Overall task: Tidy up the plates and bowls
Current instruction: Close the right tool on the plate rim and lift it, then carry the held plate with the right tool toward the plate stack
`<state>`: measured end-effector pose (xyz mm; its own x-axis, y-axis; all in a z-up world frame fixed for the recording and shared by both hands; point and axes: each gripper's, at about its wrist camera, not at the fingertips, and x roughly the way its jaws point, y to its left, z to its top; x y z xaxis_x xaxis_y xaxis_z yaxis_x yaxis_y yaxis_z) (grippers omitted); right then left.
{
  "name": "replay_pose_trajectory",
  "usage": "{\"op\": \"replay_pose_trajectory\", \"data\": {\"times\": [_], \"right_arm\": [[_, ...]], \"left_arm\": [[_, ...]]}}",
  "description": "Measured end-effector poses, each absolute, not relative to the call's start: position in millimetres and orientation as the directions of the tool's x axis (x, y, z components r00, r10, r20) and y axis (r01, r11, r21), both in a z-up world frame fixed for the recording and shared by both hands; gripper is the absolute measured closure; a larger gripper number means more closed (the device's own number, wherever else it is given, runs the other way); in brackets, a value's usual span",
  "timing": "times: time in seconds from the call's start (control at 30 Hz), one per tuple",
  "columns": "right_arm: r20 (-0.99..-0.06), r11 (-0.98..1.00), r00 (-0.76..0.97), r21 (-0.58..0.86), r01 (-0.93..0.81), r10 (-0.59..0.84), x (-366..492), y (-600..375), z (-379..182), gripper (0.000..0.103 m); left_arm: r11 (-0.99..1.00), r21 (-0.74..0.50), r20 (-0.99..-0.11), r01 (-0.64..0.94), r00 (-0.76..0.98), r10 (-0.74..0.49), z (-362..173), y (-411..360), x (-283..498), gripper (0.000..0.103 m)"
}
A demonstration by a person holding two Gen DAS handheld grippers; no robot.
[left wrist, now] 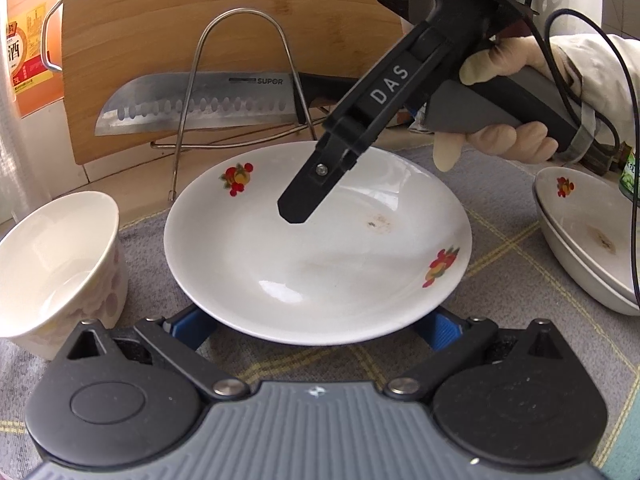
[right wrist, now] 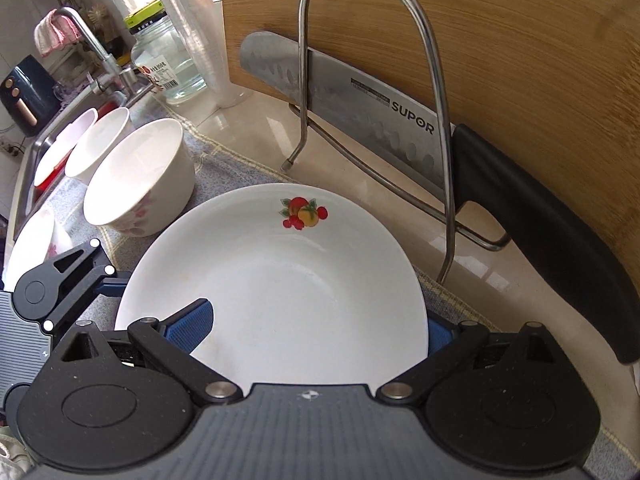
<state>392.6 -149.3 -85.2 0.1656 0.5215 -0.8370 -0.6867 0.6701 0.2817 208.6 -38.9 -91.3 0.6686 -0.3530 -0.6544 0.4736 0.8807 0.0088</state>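
A white plate with fruit prints point(left wrist: 320, 264) sits on the grey checked mat point(left wrist: 500, 216). My left gripper point(left wrist: 316, 330) is open. Its blue pads point(left wrist: 192, 332) straddle the plate's near rim, and the plate hides their tips. My right gripper point(left wrist: 300, 204), held by a gloved hand point(left wrist: 508, 136), reaches in from the upper right over the plate's far half. In the right wrist view it point(right wrist: 316, 332) is open around the plate point(right wrist: 288, 280), with the left pad point(right wrist: 192, 328) above the plate and the right pad point(right wrist: 438, 336) behind its rim. A white bowl point(left wrist: 52, 264) stands to the left.
A wire rack point(right wrist: 432, 80) holds a knife point(right wrist: 360, 112) against an upright wooden cutting board point(right wrist: 520, 60) just behind the plate. Stacked plates point(left wrist: 580, 240) lie at the right. Several bowls point(right wrist: 140, 176) line up toward the sink point(right wrist: 36, 148). A glass jar point(right wrist: 168, 60) stands at the back.
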Motion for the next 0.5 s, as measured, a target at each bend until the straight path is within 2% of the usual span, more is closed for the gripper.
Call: {"op": "replay_pose_trajectory", "data": {"times": [0.5], "right_arm": [[-0.827, 0.637, 0.142, 0.297, -0.712, 0.544, 400.9, -143.2, -83.9, 0.0]], "left_arm": [[0.88, 0.012, -0.662, 0.475, 0.663, -0.349, -89.3, -40.8, 210.3, 0.0]]}}
